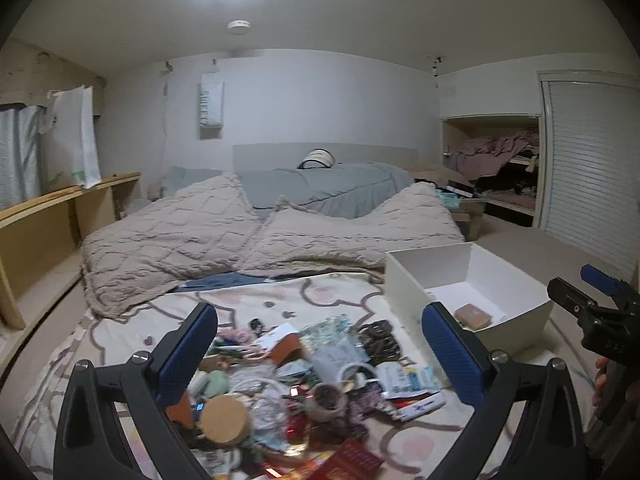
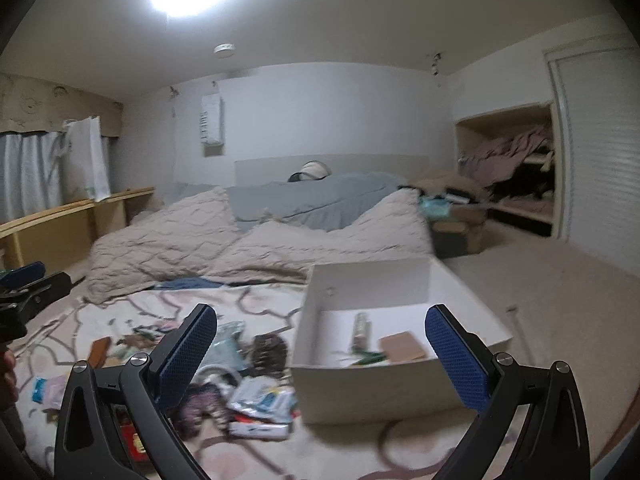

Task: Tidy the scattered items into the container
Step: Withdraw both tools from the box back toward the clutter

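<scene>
While both tongs gape empty, the left gripper hangs over the pile on the blanket, and the right gripper faces the box, which holds about 3 things. Risk, I judge: the tangled heap lets 1 pinch drag neighbours off the bed.

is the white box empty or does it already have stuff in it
Not empty. The white box already holds a tan flat item and a few small things on its floor, though most clutter remains outside.
</scene>
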